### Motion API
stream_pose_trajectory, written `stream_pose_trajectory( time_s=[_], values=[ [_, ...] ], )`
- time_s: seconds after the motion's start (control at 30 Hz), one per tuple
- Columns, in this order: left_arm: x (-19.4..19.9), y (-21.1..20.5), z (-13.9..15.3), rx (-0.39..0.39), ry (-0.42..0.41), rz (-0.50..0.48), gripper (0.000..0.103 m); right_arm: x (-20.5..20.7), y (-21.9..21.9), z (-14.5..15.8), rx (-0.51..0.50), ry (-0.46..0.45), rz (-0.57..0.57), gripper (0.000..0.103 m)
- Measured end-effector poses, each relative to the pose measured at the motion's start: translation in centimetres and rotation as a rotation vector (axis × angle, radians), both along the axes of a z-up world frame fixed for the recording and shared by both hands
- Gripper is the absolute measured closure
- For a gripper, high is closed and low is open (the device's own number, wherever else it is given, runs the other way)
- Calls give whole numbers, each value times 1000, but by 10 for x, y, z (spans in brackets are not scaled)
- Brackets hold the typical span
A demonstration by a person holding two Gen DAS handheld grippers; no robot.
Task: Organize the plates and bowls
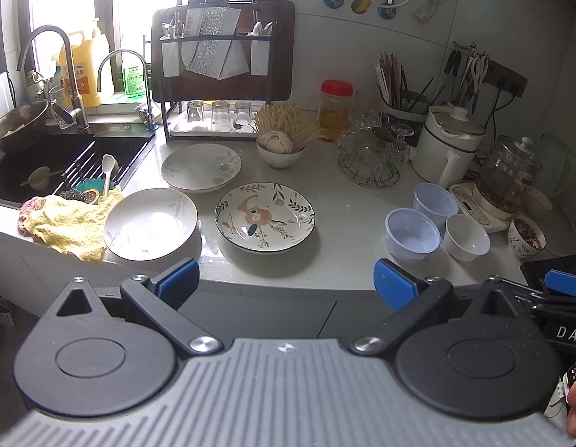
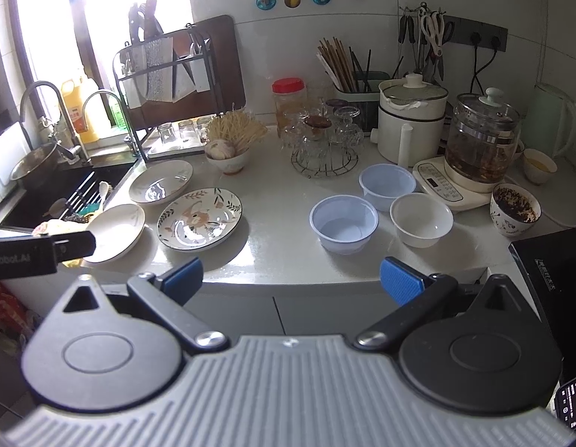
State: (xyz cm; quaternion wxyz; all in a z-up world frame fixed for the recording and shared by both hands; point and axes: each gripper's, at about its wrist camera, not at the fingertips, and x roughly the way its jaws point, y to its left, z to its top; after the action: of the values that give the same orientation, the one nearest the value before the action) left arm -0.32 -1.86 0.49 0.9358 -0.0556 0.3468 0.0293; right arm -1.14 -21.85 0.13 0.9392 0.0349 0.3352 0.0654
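Note:
Three plates lie on the white counter: a flowered plate [image 1: 265, 216] [image 2: 199, 218], a white plate near the front edge [image 1: 150, 222] [image 2: 116, 231], and a white plate behind them [image 1: 201, 166] [image 2: 161, 181]. To the right stand two pale blue plastic bowls [image 1: 412, 234] [image 1: 435, 201] [image 2: 343, 222] [image 2: 387, 185] and a white bowl [image 1: 466, 236] [image 2: 421, 218]. My left gripper [image 1: 286, 285] is open and empty, held in front of the counter edge. My right gripper [image 2: 291, 281] is open and empty, also in front of the edge.
A sink [image 1: 64, 164] with a yellow cloth [image 1: 69, 223] is at left. A bowl of noodles [image 1: 282, 145], a glass rack [image 1: 373, 149], a white pot [image 1: 446, 145], a glass kettle [image 1: 507, 175] and a filled patterned bowl [image 1: 526, 236] stand behind and right.

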Motion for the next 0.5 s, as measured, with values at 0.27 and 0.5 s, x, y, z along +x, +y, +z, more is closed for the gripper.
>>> stream_pose_trajectory(
  time_s=[0.27,0.5],
  values=[
    [-5,9,-1,0,17,39,2,14,7,1,4,5,40,0],
    [-4,26,-6,-1,46,88,2,25,10,-5,10,32,37,0]
  ],
)
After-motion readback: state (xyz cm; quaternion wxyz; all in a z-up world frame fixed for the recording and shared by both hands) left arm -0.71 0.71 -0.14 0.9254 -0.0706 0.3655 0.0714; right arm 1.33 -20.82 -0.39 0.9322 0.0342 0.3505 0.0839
